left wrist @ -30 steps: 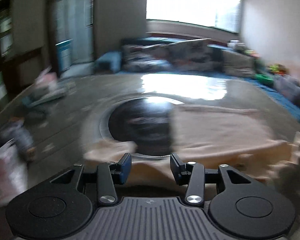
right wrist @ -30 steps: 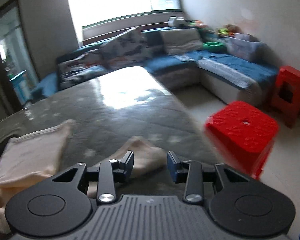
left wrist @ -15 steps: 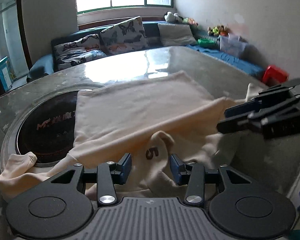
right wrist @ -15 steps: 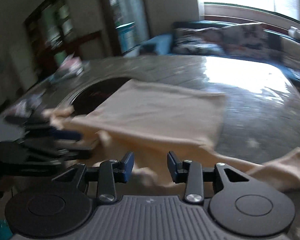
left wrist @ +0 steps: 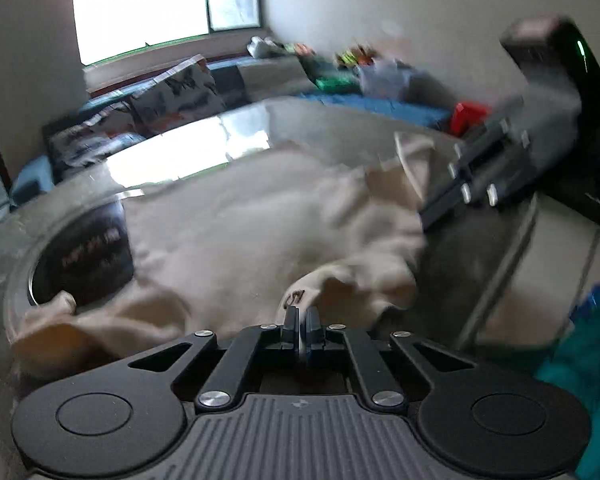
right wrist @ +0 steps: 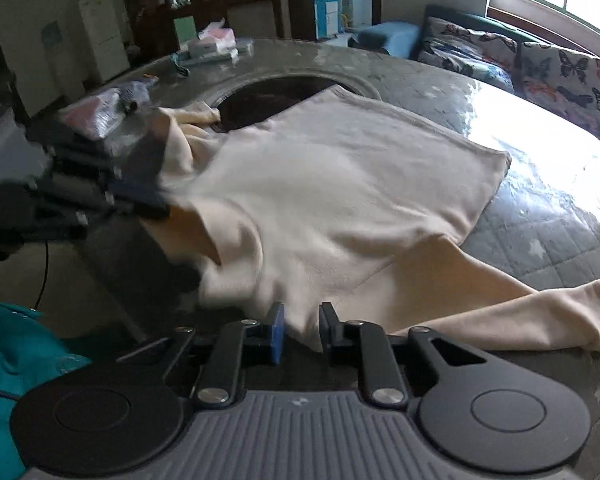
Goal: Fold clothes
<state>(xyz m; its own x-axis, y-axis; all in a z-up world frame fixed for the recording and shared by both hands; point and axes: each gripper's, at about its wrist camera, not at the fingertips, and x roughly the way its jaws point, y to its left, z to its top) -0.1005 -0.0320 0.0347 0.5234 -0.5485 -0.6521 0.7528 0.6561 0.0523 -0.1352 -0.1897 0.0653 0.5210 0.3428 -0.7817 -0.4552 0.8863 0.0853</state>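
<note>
A cream long-sleeved garment lies spread on the grey table, partly over a dark round inset. My left gripper is shut on a fold of its near edge, just below a small "5" mark. In the right wrist view that left gripper is blurred at the left, with cloth raised at its tips. My right gripper is closing, and a flap of the garment's near edge fills the gap and touches both pads. One sleeve trails off to the right.
The table has a quilted grey cover with strong window glare. Boxes and a plastic bag sit at its far side. A sofa with butterfly cushions stands behind, a red stool beside it. Teal fabric lies below the near edge.
The left jaws went from apart to shut on the cloth by the "5" mark. The right jaws narrowed onto the near edge flap. The cloth at the left gripper rose off the table.
</note>
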